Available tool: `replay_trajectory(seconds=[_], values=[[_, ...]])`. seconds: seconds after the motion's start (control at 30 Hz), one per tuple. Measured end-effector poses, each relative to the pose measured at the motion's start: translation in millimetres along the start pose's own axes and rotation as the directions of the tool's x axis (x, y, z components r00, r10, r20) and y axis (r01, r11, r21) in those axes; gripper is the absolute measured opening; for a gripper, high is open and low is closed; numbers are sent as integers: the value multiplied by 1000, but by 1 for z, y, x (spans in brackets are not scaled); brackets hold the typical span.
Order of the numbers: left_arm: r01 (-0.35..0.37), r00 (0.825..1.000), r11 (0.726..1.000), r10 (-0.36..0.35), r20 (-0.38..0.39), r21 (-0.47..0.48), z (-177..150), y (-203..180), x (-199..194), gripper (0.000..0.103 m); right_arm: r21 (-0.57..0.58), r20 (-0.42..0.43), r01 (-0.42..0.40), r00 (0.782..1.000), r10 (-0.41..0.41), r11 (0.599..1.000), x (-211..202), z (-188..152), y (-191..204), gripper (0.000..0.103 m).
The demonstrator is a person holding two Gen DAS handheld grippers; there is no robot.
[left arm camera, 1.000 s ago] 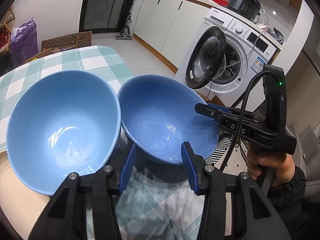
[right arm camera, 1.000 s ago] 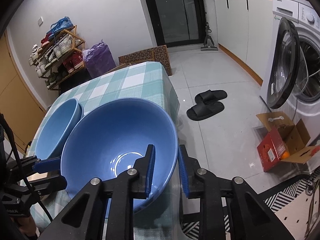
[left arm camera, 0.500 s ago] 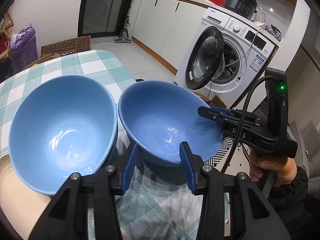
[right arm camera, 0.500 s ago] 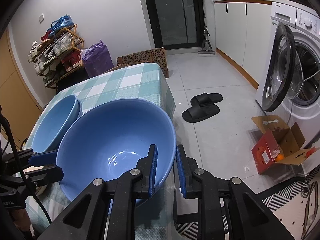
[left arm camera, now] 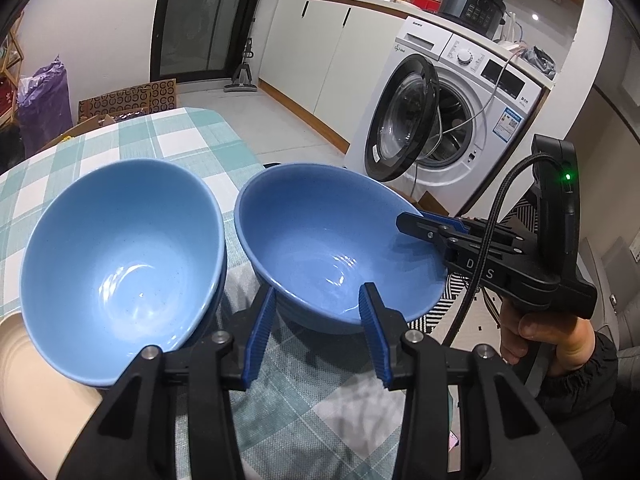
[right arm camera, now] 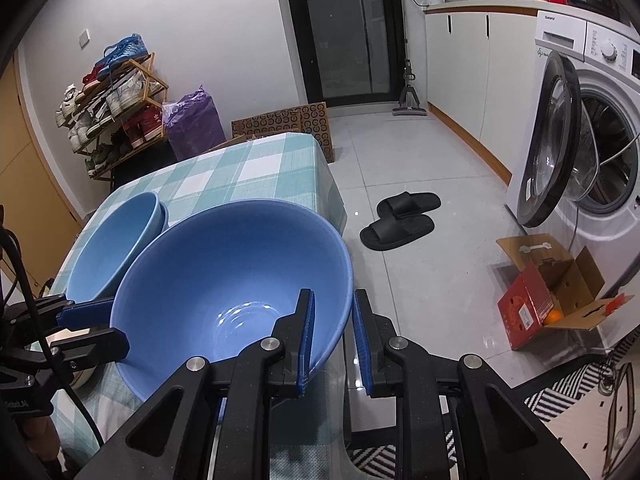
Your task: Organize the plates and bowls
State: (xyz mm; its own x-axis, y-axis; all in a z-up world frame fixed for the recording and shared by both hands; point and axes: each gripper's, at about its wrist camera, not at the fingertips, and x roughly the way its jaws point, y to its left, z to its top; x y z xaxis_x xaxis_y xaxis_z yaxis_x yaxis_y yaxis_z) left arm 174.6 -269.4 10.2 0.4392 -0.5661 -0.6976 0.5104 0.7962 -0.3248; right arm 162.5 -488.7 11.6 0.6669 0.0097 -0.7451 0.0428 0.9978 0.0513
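Two blue bowls show in both views. The left bowl (left arm camera: 120,248) sits nested in another bowl, with a cream plate (left arm camera: 20,364) at its left. My right gripper (right arm camera: 334,340) is shut on the rim of the right blue bowl (right arm camera: 224,280), one finger inside and one outside. That bowl hangs tilted near the table's right edge. In the left wrist view the right gripper (left arm camera: 414,220) comes in from the right onto that rim. My left gripper (left arm camera: 316,336) is open, and its fingertips flank the held bowl's near underside (left arm camera: 320,316). I cannot tell if they touch it.
The table (right arm camera: 260,168) wears a green checked cloth and drops off to the floor on the right. Black slippers (right arm camera: 400,220), a red cardboard box (right arm camera: 548,292) and a washing machine with its door open (left arm camera: 404,120) stand beyond. A person's hand (left arm camera: 536,332) holds the right gripper.
The right gripper's fingers have drawn tighter on the bowl's rim. The left fingers have narrowed slightly. Both bowls and both hands have barely shifted.
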Motion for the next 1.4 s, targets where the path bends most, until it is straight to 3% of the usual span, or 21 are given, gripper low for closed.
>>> replay_trajectory(seconds=[1.4], values=[[-17, 990, 996, 6, 141, 82, 20, -9, -65, 42, -49, 178, 39, 984, -30, 998, -81, 25, 34, 19]])
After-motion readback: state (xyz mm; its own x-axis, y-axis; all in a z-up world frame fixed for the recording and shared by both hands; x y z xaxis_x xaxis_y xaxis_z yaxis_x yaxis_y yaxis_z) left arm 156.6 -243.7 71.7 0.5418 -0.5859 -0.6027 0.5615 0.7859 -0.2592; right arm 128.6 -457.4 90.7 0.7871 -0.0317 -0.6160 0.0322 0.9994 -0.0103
